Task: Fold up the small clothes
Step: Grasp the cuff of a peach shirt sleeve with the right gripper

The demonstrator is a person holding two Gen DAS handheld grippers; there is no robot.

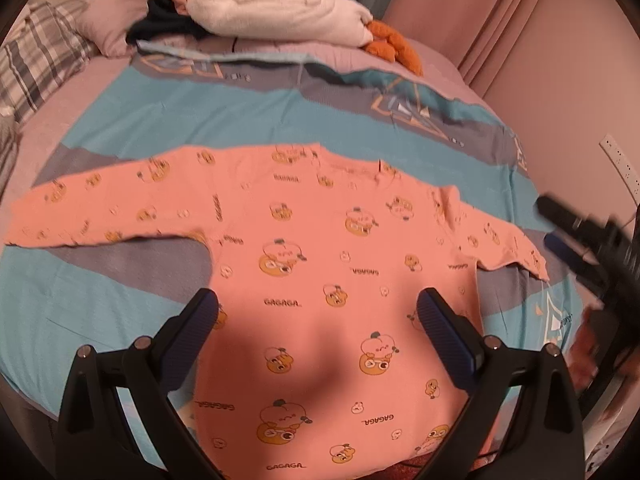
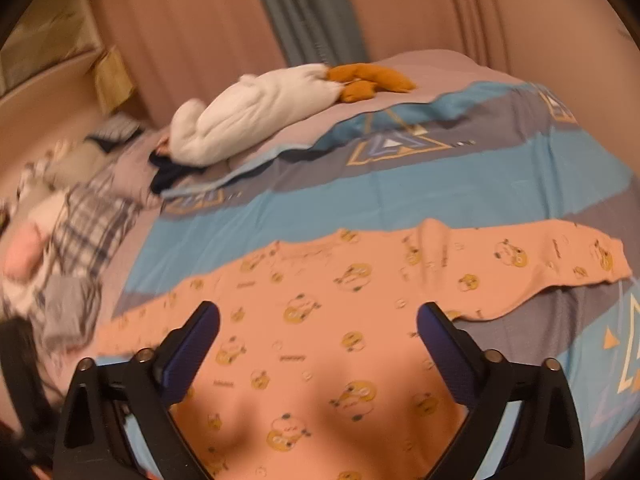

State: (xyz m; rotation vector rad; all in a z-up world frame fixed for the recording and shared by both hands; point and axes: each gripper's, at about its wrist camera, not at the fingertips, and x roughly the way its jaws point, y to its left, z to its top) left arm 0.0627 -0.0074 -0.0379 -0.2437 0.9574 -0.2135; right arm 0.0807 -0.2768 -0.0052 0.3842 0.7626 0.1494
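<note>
Pink long-sleeved top [image 1: 320, 248] printed with yellow cartoon faces lies spread flat on the blue-and-grey bedspread [image 1: 248, 116], both sleeves stretched out sideways. Left tool [image 1: 318, 312] and right tool [image 2: 318, 320] hang above its body, each with fingers wide apart and gripping nothing. Farther back, a white plush goose [image 1: 272, 8] lies near plaid pillows [image 1: 36, 60].

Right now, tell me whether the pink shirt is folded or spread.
Spread. The pink shirt lies flat on the bedspread, both sleeves stretched out sideways, no fold visible.
</note>
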